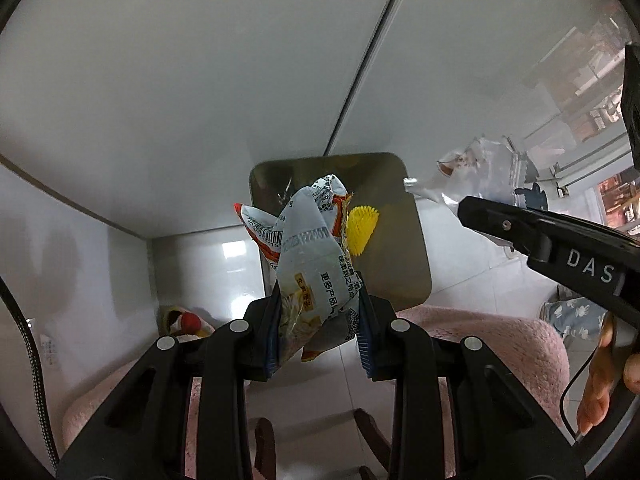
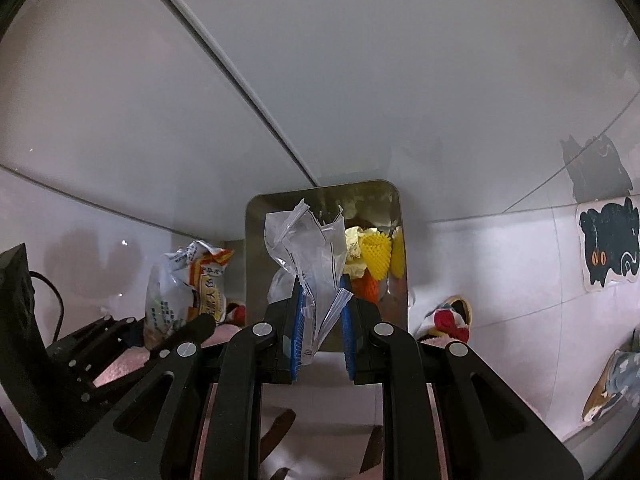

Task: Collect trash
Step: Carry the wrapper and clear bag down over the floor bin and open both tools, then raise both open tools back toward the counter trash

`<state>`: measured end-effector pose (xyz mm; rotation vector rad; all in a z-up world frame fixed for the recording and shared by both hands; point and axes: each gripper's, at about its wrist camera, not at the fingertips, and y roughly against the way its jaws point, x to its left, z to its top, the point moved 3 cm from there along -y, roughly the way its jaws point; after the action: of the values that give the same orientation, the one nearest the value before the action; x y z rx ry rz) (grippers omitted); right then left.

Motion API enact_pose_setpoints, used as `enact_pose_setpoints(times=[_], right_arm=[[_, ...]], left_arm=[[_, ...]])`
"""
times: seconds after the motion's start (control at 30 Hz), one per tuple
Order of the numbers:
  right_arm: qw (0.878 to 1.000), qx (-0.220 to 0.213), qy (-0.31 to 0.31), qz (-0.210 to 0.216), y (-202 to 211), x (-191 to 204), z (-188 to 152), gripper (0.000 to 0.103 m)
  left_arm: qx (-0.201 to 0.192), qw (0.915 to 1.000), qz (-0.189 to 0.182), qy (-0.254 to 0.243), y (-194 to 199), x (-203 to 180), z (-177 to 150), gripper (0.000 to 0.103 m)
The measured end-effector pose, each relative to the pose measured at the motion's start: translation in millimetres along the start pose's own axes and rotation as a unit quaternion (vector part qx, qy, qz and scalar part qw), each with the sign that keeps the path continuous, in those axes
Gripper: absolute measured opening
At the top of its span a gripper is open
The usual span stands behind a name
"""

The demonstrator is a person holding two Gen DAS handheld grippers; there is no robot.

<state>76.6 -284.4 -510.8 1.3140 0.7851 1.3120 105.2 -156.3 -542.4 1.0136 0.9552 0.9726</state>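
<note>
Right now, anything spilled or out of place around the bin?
Nothing spilled. Left gripper clamps a crumpled snack bag; right gripper clamps a clear wrapper. Both hang in front of the metal bin, not yet in. Yellow foam netting already lies inside.

bin is shiny brushed metal, snack wrapper crinkly glossy plastic, clear bag thin film, rug fuzzy pink cloth

The right gripper pinches a clear plastic wrapper over the shiny bin; yellow foam net lies inside. The left gripper holds a snack bag.
</note>
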Motion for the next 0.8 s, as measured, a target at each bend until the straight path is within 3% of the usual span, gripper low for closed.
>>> enact_pose_setpoints(times=[0.33, 0.4, 0.47, 0.63, 0.8], right_arm=[[1.0, 0.013, -0.018, 0.005, -11.5, -4.7, 24.0, 0.022], [1.0, 0.011, -0.018, 0.006, -9.1, -3.2, 26.8, 0.029], [1.0, 0.007, -0.017, 0.006, -6.0, -2.4, 26.5, 0.047], [1.0, -0.003, -0.018, 0.005, 5.3, -0.6, 27.5, 0.047], [0.999, -0.024, -0.023, 0.003, 25.6, -0.9, 29.3, 0.057]], left_arm=[[0.012, 0.9998, -0.016, 0.004, -5.5, 8.7, 4.6, 0.034], [0.01, 0.9997, -0.019, 0.005, -1.3, 8.5, 4.3, 0.037], [0.007, 0.9997, -0.022, 0.006, 3.2, 8.2, 5.2, 0.041], [-0.005, 0.9996, -0.026, 0.004, 13.4, 9.2, 4.0, 0.05], [-0.027, 0.9994, -0.021, 0.002, 37.6, 3.5, 6.3, 0.059]])
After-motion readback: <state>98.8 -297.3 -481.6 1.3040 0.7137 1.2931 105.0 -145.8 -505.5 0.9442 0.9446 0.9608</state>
